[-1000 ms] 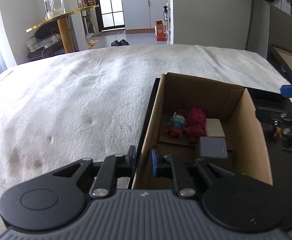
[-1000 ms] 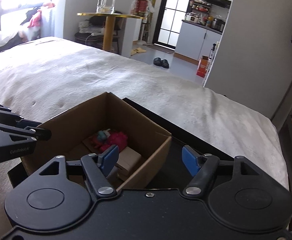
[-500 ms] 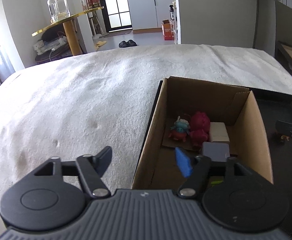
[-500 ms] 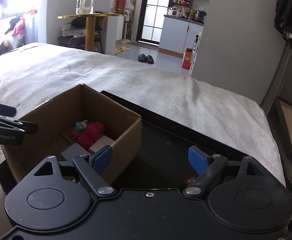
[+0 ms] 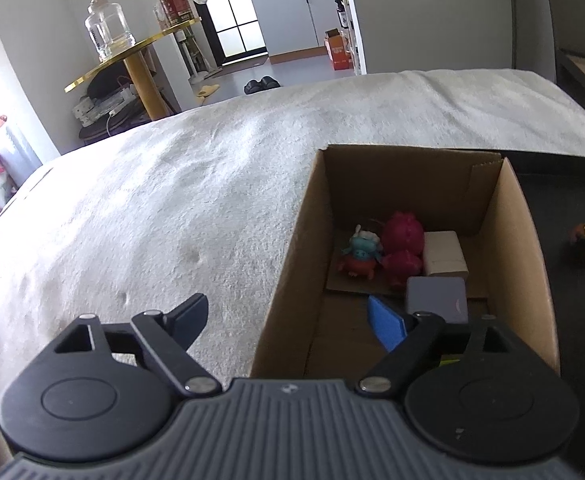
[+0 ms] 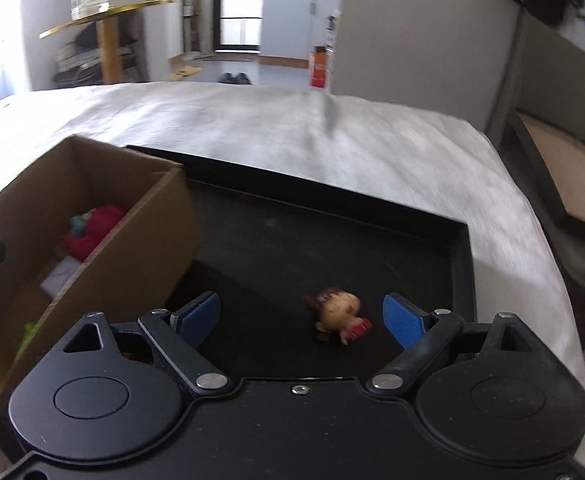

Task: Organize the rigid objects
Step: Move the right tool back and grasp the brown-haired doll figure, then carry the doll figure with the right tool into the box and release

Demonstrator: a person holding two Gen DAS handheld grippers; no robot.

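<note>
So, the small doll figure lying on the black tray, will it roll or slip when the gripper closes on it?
The doll figure has a rounded head, so it may roll. It looks small, hard, probably light. Lying sideways on the black tray, it could skid.

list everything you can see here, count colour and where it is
cardboard box: 1, brown, open-topped, at the left end of the black tray
black tray: 1, black, on the white bedcover
bedcover: 1, white, under everything
red plush toy: 1, red, inside the box
small figure toy: 1, teal and orange, in the box left of the plush
white block: 1, white, in the box right of the plush
grey case: 1, grey, in the box, nearer the camera
doll figurine: 1, tan with brown hair, lying on the tray
left gripper: 1, black, blue pads, jaws opening, nothing between
right gripper: 1, black, blue pads, jaws opening around the figurine, not touching
</note>
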